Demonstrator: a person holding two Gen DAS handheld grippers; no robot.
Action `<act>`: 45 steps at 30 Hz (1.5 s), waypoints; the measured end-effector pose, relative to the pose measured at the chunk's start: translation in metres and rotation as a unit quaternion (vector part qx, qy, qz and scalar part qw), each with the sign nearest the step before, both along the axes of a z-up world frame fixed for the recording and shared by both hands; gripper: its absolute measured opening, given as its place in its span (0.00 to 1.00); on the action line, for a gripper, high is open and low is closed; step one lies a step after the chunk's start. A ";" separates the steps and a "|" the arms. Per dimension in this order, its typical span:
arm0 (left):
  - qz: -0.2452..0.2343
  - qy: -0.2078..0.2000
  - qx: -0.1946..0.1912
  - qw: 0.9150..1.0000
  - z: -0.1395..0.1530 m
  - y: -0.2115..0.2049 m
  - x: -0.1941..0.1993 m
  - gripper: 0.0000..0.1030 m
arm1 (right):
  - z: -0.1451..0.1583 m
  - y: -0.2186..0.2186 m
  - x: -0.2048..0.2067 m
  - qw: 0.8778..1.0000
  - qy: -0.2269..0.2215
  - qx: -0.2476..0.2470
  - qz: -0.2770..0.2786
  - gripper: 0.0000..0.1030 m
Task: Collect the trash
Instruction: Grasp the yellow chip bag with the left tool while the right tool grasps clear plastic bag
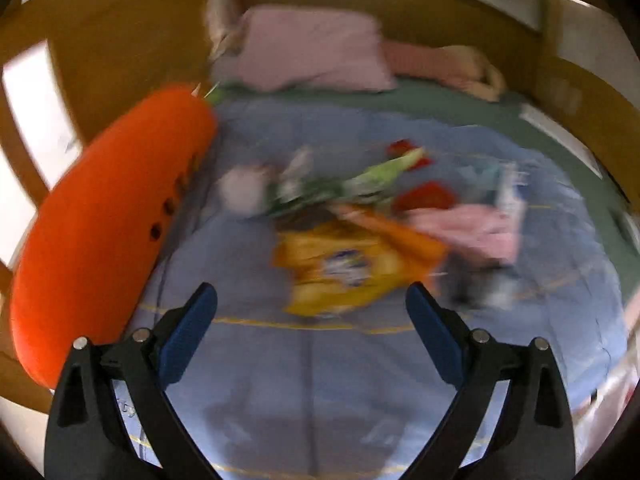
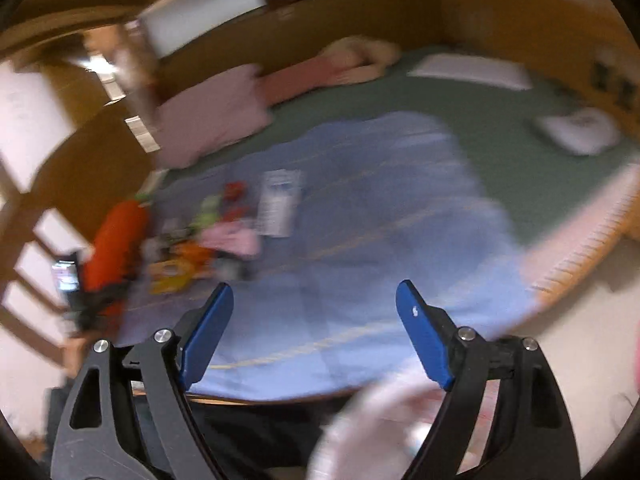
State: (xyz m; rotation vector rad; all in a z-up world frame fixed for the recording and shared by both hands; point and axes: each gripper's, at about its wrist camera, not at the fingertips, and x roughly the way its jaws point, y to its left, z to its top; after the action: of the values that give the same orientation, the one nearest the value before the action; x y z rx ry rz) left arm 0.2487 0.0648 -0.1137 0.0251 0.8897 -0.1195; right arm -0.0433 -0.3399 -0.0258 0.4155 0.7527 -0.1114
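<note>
Holding both tongs wide with nothing between them, we see the left tongs (image 1: pixel 312 316) above a blurred heap of trash wrappers (image 1: pixel 360 236) on the bed's blue blanket (image 1: pixel 320 380). An orange carrot plush (image 1: pixel 104 220) lies just left of the heap. Our right tongs (image 2: pixel 316 312) hover over bare blanket, pink pillow (image 2: pixel 212 120) beyond.

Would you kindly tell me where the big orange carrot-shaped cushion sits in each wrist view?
Left wrist: the carrot cushion fills the left edge, beside the trash pile.
Right wrist: small, at middle left.
Shared landmark: the yellow wrapper on the blue blanket.
</note>
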 end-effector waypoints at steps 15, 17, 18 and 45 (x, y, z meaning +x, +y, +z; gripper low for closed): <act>0.021 0.054 -0.112 0.992 -0.041 0.040 0.069 0.92 | -0.163 0.141 0.271 0.976 0.187 -0.035 0.107 0.78; 0.009 0.070 -0.128 0.989 -0.051 0.039 0.080 0.93 | -0.177 0.143 0.275 0.971 0.208 -0.034 0.109 0.49; 0.005 0.079 -0.132 0.988 -0.055 0.038 0.084 0.93 | -0.178 0.144 0.274 0.971 0.209 -0.052 0.108 0.47; -0.031 -0.074 -0.029 0.996 0.033 -0.016 -0.059 0.16 | -0.047 0.110 0.118 0.989 0.040 -0.111 0.089 0.43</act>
State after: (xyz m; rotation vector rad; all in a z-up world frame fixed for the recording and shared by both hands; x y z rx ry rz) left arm 0.1900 0.0488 -0.0804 0.0066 0.7382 -0.1987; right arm 0.0751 -0.2300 -0.0731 0.1317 0.8421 -0.0442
